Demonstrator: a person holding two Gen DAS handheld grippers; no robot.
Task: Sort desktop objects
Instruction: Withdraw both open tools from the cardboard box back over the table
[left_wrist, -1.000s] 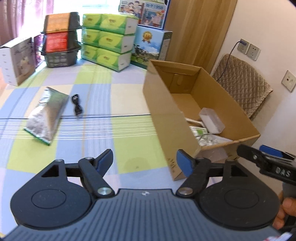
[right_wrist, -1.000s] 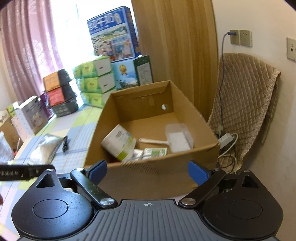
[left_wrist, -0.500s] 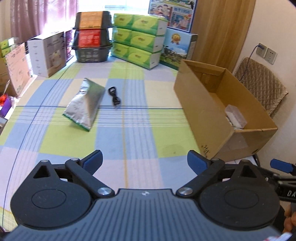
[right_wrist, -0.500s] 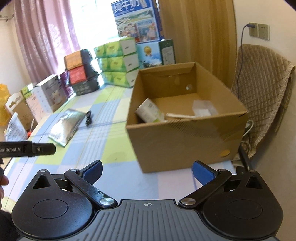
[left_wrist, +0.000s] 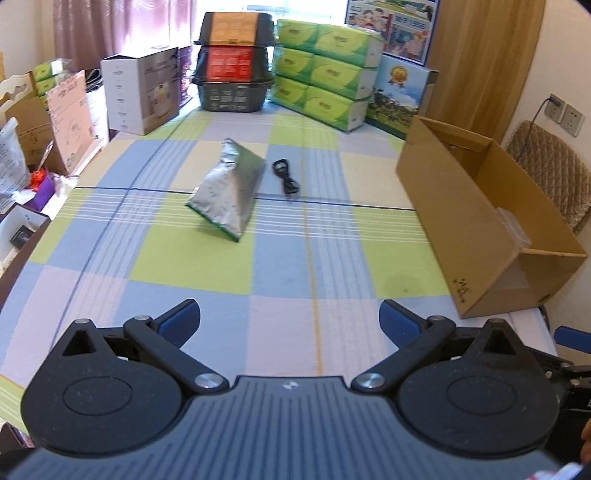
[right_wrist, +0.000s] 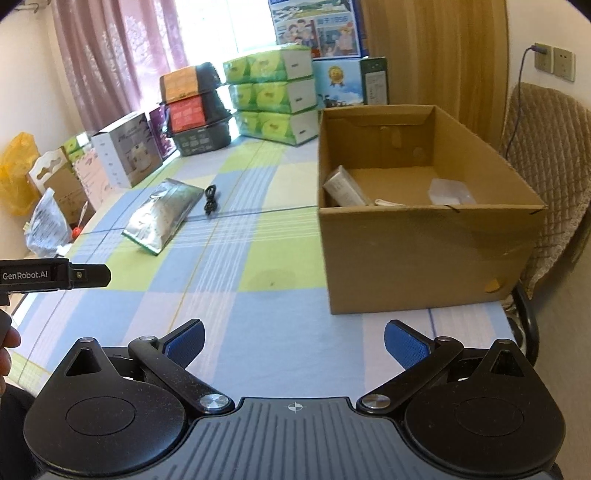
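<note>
Desktop objects, two pieces, are lying loose on the checked tablecloth (left_wrist: 207, 266) toward its far middle. Left gripper (left_wrist: 290, 321) is hovering above the near edge of the table, pointing along the cloth, its blue-padded fingers (left_wrist: 181, 319) standing wide apart and gripping nothing. Right gripper (right_wrist: 293, 339) is hovering likewise over the near edge, level, jaws spread wide and empty; in the right wrist view the left tool's black body is showing at the left margin with part of a hand (right_wrist: 7, 350) beneath it. Item one, a silver foil pouch (left_wrist: 229, 192), is lying flat with a green strip along its near end and a crumpled, crimped far end. Item two, a black cable (left_wrist: 285, 179), is lying coiled in a short bundle just beside the pouch, on its right, apart from it. Cardboard box (right_wrist: 424, 236) is standing open-topped at the right side of the table, well apart from both items; inside it a small white carton (right_wrist: 343, 188) is leaning at the left wall and a clear plastic container (right_wrist: 448, 192) is resting toward the right. Green tissue packs (left_wrist: 325, 74) and stacked dark baskets (left_wrist: 234, 62) are lining the far edge.
</note>
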